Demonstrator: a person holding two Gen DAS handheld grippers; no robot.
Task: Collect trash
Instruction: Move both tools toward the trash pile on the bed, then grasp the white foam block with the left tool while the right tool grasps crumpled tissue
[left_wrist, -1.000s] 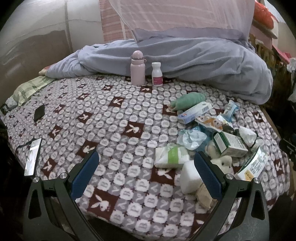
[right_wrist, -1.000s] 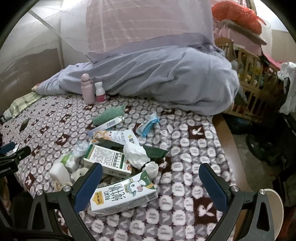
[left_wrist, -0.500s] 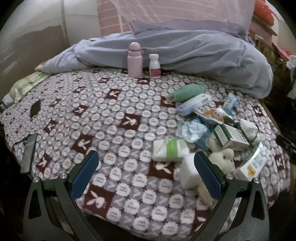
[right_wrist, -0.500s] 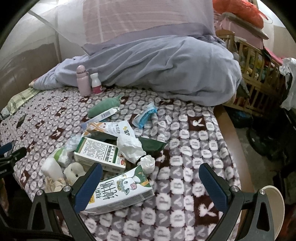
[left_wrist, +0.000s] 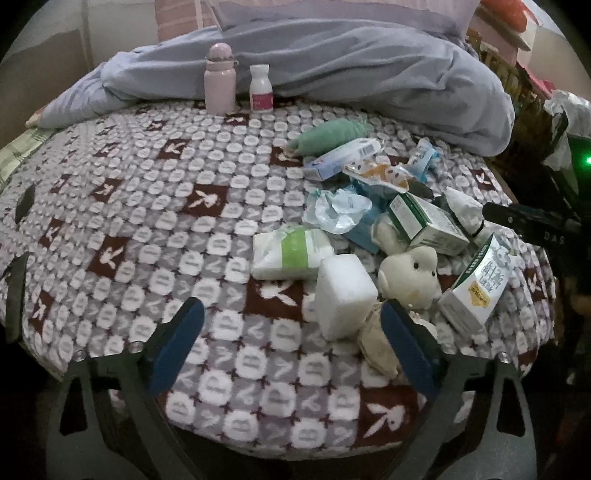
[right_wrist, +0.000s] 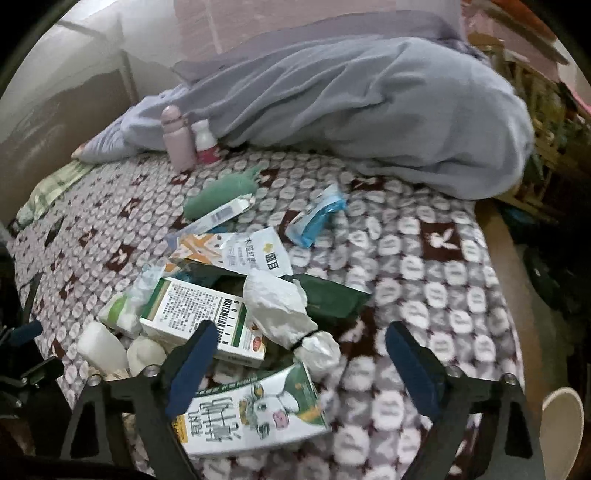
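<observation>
A pile of trash lies on the patterned blanket (left_wrist: 147, 229). It holds a milk carton (right_wrist: 251, 413), a green-and-white box (right_wrist: 199, 314), a crumpled white bag (right_wrist: 280, 306), a white foam block (left_wrist: 343, 295), a tissue pack (left_wrist: 291, 251), a blue wrapper (right_wrist: 317, 218) and a long box (left_wrist: 340, 158). A small plush toy (left_wrist: 410, 277) sits among it. My left gripper (left_wrist: 291, 343) is open just in front of the foam block. My right gripper (right_wrist: 299, 354) is open above the milk carton, close to the white bag.
A pink bottle (left_wrist: 219, 85) and a white pill bottle (left_wrist: 260, 88) stand at the back by a grey duvet (left_wrist: 332, 62). A green cloth roll (left_wrist: 325, 136) lies beyond the pile. A wooden bed edge (right_wrist: 506, 266) runs on the right, with clutter past it.
Both grippers have moved forward and lower toward the pile. Nothing on the bed has shifted.
</observation>
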